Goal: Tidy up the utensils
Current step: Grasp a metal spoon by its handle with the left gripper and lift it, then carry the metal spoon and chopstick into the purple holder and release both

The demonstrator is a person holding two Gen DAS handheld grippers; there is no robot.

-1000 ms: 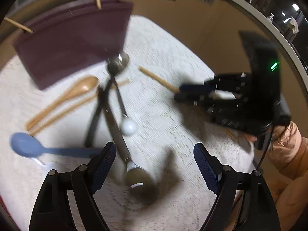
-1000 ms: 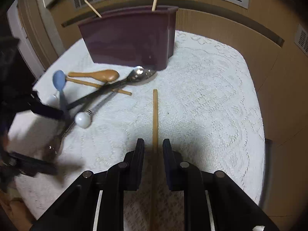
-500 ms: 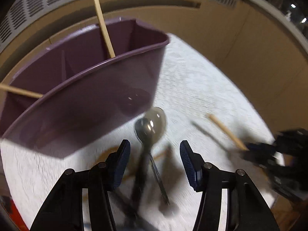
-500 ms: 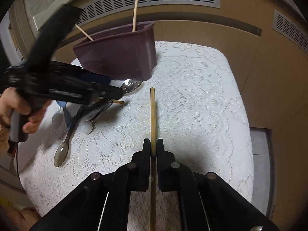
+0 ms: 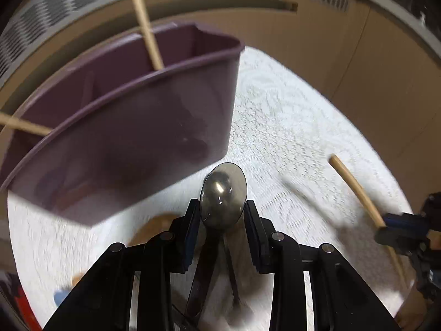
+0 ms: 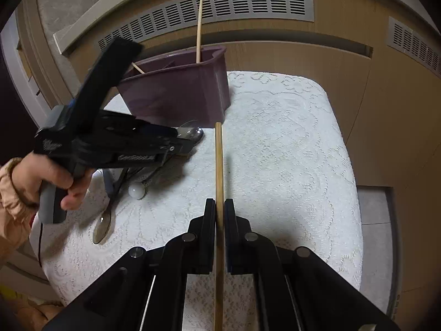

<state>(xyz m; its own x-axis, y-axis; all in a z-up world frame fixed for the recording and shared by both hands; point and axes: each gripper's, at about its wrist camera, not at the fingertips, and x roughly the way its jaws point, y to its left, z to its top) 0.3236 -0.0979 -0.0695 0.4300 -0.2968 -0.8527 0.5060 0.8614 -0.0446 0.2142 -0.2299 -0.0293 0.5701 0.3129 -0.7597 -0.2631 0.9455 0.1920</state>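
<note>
In the left wrist view, the left tool (image 5: 222, 215) sits at lower centre, its jaws closing around the bowl of a metal spoon (image 5: 223, 193) that lies between them on the white lace-covered table (image 5: 289, 127). A purple utensil holder (image 5: 132, 127) fills the upper left, with a wooden chopstick (image 5: 146, 24) standing in it. In the right wrist view, the right tool (image 6: 219, 215) at lower centre is clamped on another wooden chopstick (image 6: 219, 165), which points toward the holder in the upper middle.
</note>
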